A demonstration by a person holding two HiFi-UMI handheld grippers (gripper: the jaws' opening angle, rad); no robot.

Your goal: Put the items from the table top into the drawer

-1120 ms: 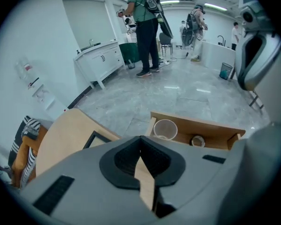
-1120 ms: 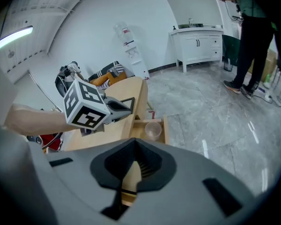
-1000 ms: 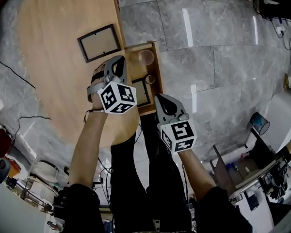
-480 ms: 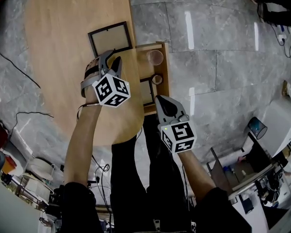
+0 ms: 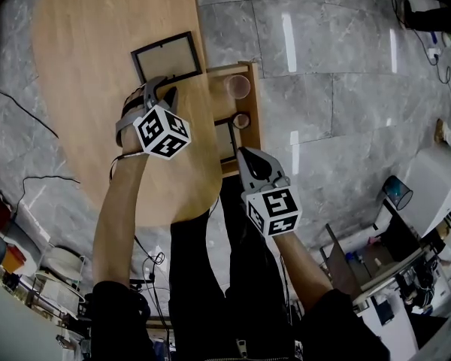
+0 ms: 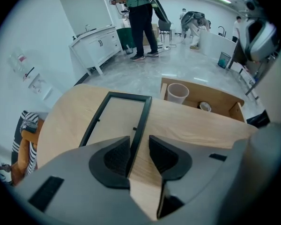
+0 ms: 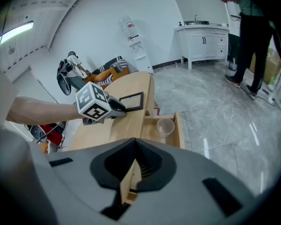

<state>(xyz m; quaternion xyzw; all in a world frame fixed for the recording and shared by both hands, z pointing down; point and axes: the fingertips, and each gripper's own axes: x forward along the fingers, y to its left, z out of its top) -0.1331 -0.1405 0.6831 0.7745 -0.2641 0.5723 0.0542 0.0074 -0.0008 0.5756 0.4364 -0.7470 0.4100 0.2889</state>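
Note:
A black picture frame lies flat on the oval wooden table. My left gripper points down at the frame's near right corner. It is open, and the frame's right rail runs between the pads without being pressed. The open drawer at the table's right side holds a clear cup, a small round container and another dark frame. My right gripper hovers shut and empty near the drawer's near end.
Grey tiled floor surrounds the table. People stand by white cabinets far off in the left gripper view. Cables trail on the floor at the left. Equipment and a desk crowd the lower right.
My left gripper has moved away from the drawer, up and to the left, onto the frame on the table. The right gripper has stayed in place.

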